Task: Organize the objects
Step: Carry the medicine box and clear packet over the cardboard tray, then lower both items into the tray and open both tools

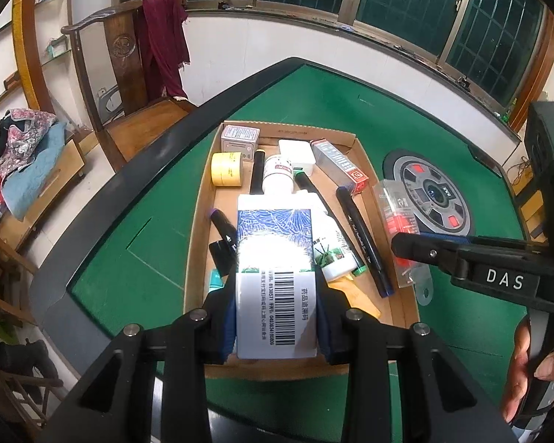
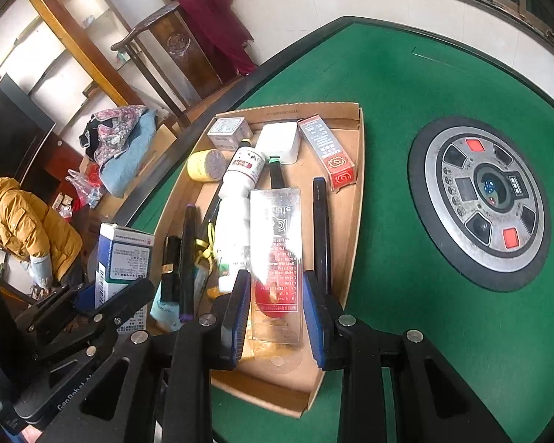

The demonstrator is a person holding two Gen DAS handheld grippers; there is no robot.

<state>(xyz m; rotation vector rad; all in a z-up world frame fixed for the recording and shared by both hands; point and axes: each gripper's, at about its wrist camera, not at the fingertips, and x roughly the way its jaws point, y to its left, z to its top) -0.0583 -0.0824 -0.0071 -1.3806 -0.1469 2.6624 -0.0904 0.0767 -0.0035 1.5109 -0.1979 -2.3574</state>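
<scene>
Two items remaining: left gripper [image 1: 277,317] clamping box [image 1: 275,258], right gripper [image 2: 277,317] clamping blister pack [image 2: 276,258]; tray [image 1: 199,221] holding rest.

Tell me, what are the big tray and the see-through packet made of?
The tray looks like plain brown cardboard: matte, with folded walls and raw edges. The see-through packet in the right gripper seems to be glossy clear plastic, since light glares off it.

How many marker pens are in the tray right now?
4: purple-tipped marker at left, black marker behind the white bottle, green-capped marker mid-tray, blue-ended marker at right. The held box may hide more.
</scene>
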